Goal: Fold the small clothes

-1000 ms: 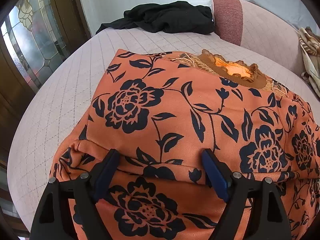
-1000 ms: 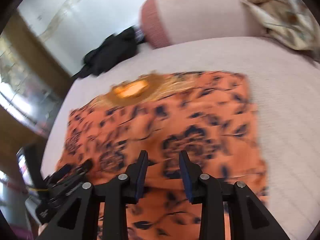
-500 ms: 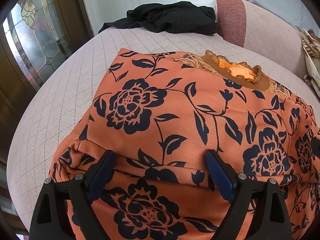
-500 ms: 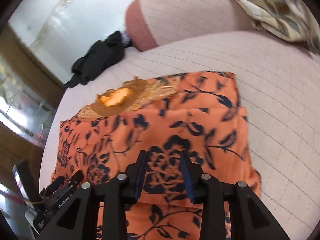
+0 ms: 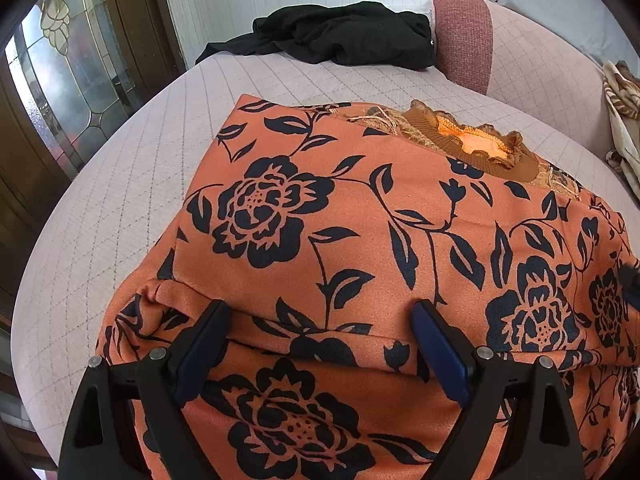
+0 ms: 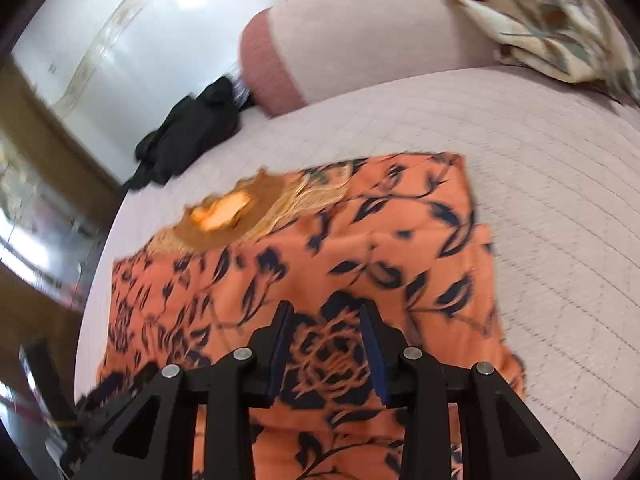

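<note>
1. On the bed [image 5: 120, 184] lies one orange floral garment [image 5: 360, 240], partly folded; one black garment [image 5: 344, 32] lies far behind it.
2. Left tongs [image 5: 320, 332] gape wide over a fold; right tongs [image 6: 326, 332] stand parted, gripping nothing.
3. The right view is blurred.

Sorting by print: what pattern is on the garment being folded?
Orange garment with dark navy flowers and leaves; clearest in the left wrist view.
</note>
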A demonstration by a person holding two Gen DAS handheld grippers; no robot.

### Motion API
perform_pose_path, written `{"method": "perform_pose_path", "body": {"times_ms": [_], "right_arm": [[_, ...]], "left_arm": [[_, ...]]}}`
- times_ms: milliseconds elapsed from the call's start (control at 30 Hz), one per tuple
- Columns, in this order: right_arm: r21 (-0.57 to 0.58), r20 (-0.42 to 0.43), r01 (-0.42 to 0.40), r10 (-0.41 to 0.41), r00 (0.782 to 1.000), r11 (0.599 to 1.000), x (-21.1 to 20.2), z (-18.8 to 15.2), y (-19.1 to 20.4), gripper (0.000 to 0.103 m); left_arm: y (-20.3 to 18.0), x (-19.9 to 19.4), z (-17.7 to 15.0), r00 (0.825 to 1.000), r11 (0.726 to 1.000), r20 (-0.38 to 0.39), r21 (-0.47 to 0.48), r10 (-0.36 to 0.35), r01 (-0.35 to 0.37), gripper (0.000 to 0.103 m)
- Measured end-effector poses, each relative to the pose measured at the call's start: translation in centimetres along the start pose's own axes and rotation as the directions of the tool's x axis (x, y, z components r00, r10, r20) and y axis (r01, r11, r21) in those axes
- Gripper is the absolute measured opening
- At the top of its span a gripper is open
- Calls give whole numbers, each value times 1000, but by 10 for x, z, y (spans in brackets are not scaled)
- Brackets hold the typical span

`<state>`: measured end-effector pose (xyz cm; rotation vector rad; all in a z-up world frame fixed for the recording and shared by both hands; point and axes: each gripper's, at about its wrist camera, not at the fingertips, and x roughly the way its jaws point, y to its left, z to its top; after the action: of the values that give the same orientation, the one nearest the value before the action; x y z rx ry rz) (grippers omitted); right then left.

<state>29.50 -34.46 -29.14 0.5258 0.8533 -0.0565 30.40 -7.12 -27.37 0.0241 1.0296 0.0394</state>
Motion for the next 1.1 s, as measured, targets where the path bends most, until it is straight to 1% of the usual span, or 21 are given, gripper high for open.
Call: {"method": "perform_pose_path", "body": {"times_ms": [33,67,100,133,167,200,233,367,467,667,733,767,867,933,967,1000,1033,1100], "right_arm": [[24,-24,14,-13,1000,1000,6,1,-6,39],[44,-81,29,-25,996,999,18,0,-12,40],[46,-84,17,-14,996,999,23,0,-16,40],[34,-66,15,-13,998,999,21,1,-16,41],[23,-69,19,-17,997,1000,21,2,-14,43],[9,-73,17,-16,997,1000,22,2,-11,49],[0,-69,10,-10,998,1000,23,2,-8,53],[-58,-57,41,-44,997,997,29,-1,5,56],[-57,-55,38,-41,998,998,30,-1,6,56],[16,-42,-7,8,999,1000,6,-6,-9,56],[22,-30,-21,21,999,1000,-4,-10,-10,56],[18,-29,-17,17,999,1000,-7,-11,-10,56],[6,-45,35,-34,998,999,-10,-22,-12,56],[13,-48,27,-26,999,1000,-14,-30,-17,56],[15,-35,21,-20,999,1000,-20,-33,-19,56],[15,-17,14,-14,1000,1000,-29,-38,-21,56],[14,2,5,-5,1000,1000,-40,-46,-23,56],[18,11,3,-3,1000,1000,-52,-59,-29,56]], "left_arm": [[0,0,0,1000,1000,0,0,0,0,93],[0,0,0,1000,1000,0,1,1,-1,93],[0,0,0,1000,1000,2,0,2,-2,94],[0,1,0,1000,1000,2,-2,3,-3,95],[1,1,0,1000,1000,0,-5,5,-5,96],[2,2,0,1000,1000,-1,-10,4,-4,97],[3,3,0,1000,1000,-2,-15,4,-4,99],[5,5,0,1000,1000,-8,-29,7,-8,103],[4,5,1,1000,1000,-7,-31,5,-5,103],[6,4,-1,1000,1000,5,-28,-2,2,103],[6,3,-5,1000,1000,8,-25,-8,8,103],[7,1,-8,1000,1000,5,-22,-13,13,103],[15,-8,-17,999,998,-6,-24,-50,50,103],[22,-20,-28,998,998,-22,-24,-64,64,103],[25,-26,-32,998,998,-12,-21,-65,64,103],[28,-34,-37,998,998,13,-19,-62,62,103],[30,-42,-40,998,999,40,-16,-49,50,103],[31,-55,-47,995,1000,96,17,-19,17,103]]}}
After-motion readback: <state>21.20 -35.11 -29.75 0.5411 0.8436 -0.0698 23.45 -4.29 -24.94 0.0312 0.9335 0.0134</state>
